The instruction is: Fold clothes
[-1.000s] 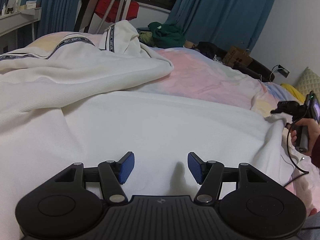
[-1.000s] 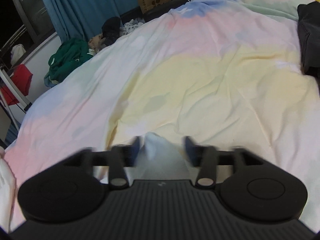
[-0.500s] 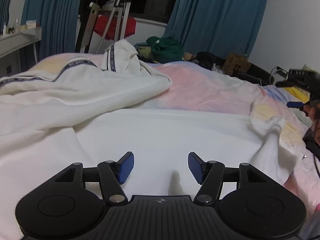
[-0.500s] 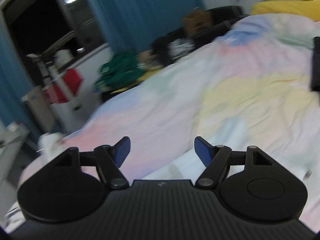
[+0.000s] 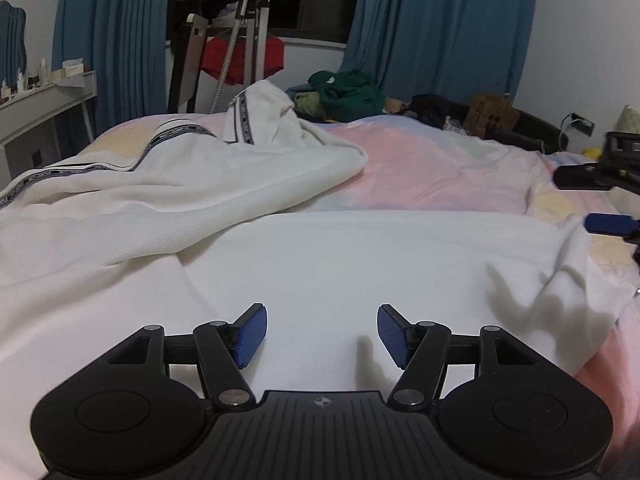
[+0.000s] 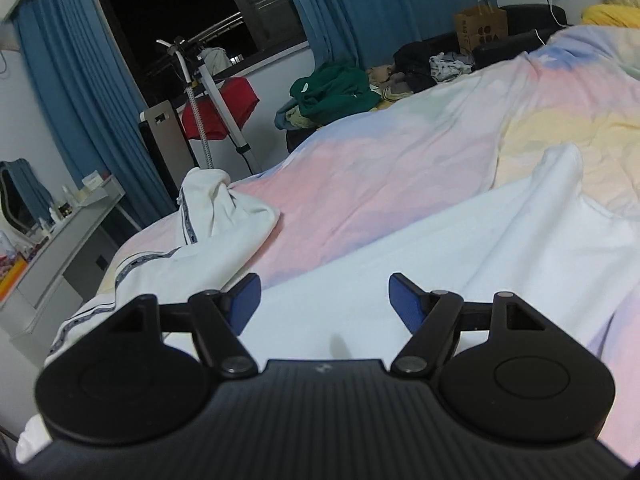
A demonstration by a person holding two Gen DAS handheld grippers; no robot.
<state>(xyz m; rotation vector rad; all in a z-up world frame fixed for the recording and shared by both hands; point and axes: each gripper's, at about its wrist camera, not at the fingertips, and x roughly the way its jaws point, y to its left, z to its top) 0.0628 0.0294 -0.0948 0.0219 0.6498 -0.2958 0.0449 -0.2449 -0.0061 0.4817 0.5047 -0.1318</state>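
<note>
1. Left wrist view: the left gripper (image 5: 321, 334) hovered just over a white garment (image 5: 360, 264) spread across a bed with a pastel duvet (image 5: 440, 176). Its blue pads (image 5: 251, 334) stood apart with nothing between them, only flat cloth below.
2. In the same view, a bunched part of the garment, trimmed with dark lettered tape (image 5: 168, 136), lay heaped toward the far left of the bed. The garment's right edge formed a loose, raised corner (image 5: 568, 248).
3. At the far right edge, the right gripper (image 5: 608, 204) showed side-on near that corner, one blue pad visible, apparently clear of the cloth.
4. Right wrist view: the right gripper (image 6: 325, 300) looked across the same white garment (image 6: 460, 248), jaws wide and empty. The rumpled corner (image 6: 560, 168) lay ahead to the right, and the taped bundle (image 6: 212, 200) to the left.
5. Beyond the bed were blue curtains (image 6: 332, 8), a green clothes pile (image 6: 336, 92) and a paper bag (image 6: 480, 26).
6. Judgement: the cloth seemed to be laid out for folding, with no fold yet under way. To do it well, each gripper would likely pinch an edge fully between its pads, taking one layer only, then lift evenly so the fold lands straight. The heaped left part probably needed flattening first.
</note>
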